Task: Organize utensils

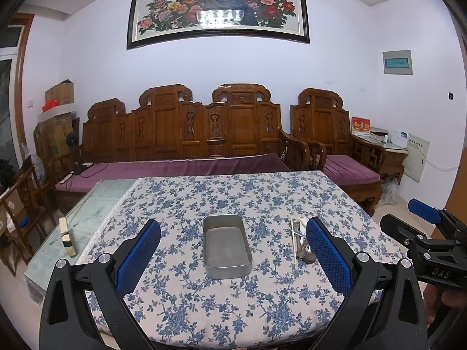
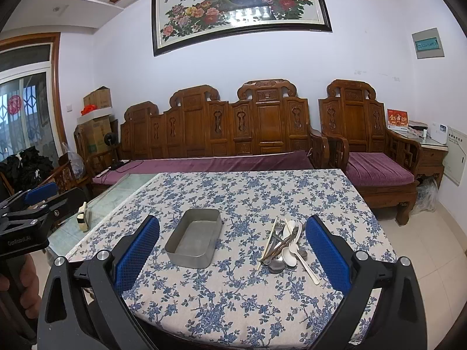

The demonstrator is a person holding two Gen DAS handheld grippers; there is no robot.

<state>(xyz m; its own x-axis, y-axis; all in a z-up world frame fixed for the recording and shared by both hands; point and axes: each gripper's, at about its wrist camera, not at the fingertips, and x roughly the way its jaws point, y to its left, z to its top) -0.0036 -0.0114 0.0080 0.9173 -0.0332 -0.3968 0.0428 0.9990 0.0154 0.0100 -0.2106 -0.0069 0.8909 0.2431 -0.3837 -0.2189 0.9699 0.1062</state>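
A table covered with a blue-flowered tablecloth (image 1: 221,192) fills the lower half of both views. In the left wrist view a metal tray (image 1: 227,246) sits at the centre of the frame, long side running away from the camera, with nothing inside it. The left gripper (image 1: 233,253) hangs above the near edge of the table with its jaws spread wide, the blue pads (image 1: 140,255) standing either side of the tray and gripping nothing.

To the right of the tray, well apart from it, lies a heap of utensils (image 2: 284,243). In the right wrist view it sits right of centre, between the tray (image 2: 193,242) and the right-hand blue pad. The heap holds white plastic spoons (image 2: 292,250), pale chopsticks (image 2: 270,240) and some metal pieces crossing one another; a fork seems to be among them, though the tangle is too small to sort out surely. The right gripper (image 2: 233,253) is also wide open and empty, above the near part of the cloth.

At the left of the table the cloth stops and a bare glass top (image 1: 84,218) shows, with a small cream and black block (image 1: 67,237) standing on it. Behind the table, across the middle of the frame, stands a carved wooden bench (image 1: 186,134) with purple cushions, and a framed peacock painting (image 1: 217,5) hangs at the top.
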